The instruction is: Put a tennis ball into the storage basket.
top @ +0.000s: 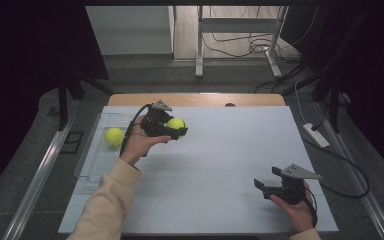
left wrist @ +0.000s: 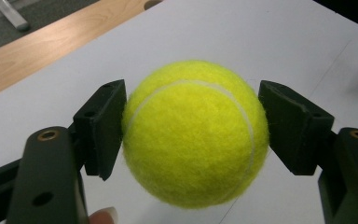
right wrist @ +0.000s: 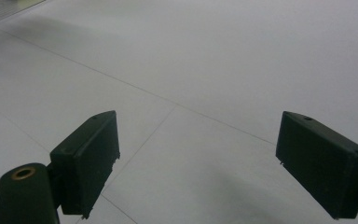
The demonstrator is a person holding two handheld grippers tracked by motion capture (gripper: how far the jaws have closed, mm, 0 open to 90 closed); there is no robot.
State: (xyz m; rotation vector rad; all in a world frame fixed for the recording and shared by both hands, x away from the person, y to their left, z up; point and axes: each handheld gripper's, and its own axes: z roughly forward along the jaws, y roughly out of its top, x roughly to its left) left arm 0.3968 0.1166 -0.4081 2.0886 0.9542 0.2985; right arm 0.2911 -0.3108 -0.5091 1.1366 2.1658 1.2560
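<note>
while our left gripper (top: 176, 129) clamps a tennis ball (left wrist: 195, 133) above the table (top: 220, 165), we judge it mid-carry; next, the tray (top: 91, 165) at nine o'clock (second ball (top: 113, 136) inside). right gripper (top: 267, 187) gapes wide, idle.

The place is a lab-type recording room. A white table (top: 220, 165) stands on a grey floor (top: 40, 200). Dark curtains (top: 25, 55) close off both sides. Loose cables (top: 250, 47) and a metal frame (top: 240, 30) lie beyond the table's far edge, and a power strip (top: 316, 135) lies off its right edge.
</note>
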